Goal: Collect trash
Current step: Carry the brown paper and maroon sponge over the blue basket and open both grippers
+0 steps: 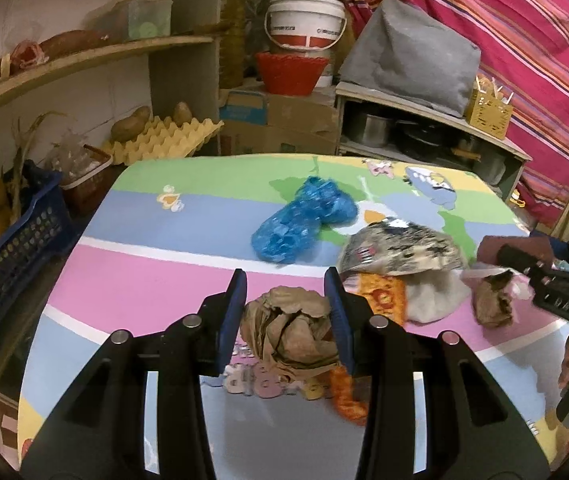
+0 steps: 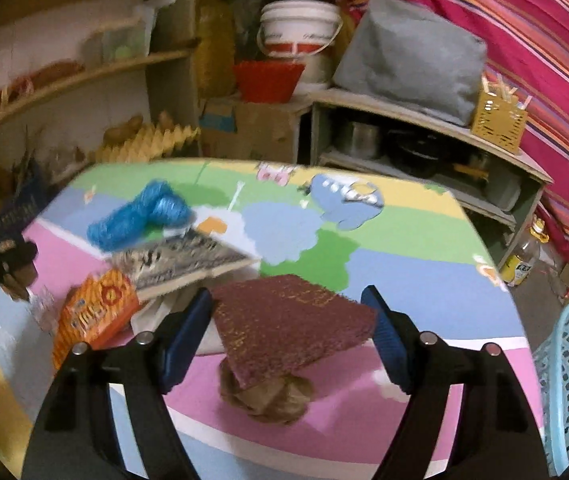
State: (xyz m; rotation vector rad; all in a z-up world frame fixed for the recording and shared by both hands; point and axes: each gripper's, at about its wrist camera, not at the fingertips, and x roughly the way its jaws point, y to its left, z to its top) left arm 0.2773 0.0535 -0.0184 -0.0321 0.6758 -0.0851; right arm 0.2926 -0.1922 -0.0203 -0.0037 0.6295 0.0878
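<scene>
We see the left gripper (image 1: 286,300) clenched on a crumpled brown paper ball (image 1: 288,332) above the bench (image 1: 144,288). The right gripper (image 2: 290,316) straddles a maroon pad (image 2: 292,320), apparently unpressed, its long axis running toward the bench's far-left edge; pink surface lies bare beyond.

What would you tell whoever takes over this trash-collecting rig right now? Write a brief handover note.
Left gripper: shut on crumpled brown paper, just above the table.
Right gripper: maroon sheet between its jaws, grip unclear; brown wad underneath.
On the table: blue bag, orange packet, printed paper.
Light blue basket beside the table, contents hidden.
Left: collect all of these.
</scene>
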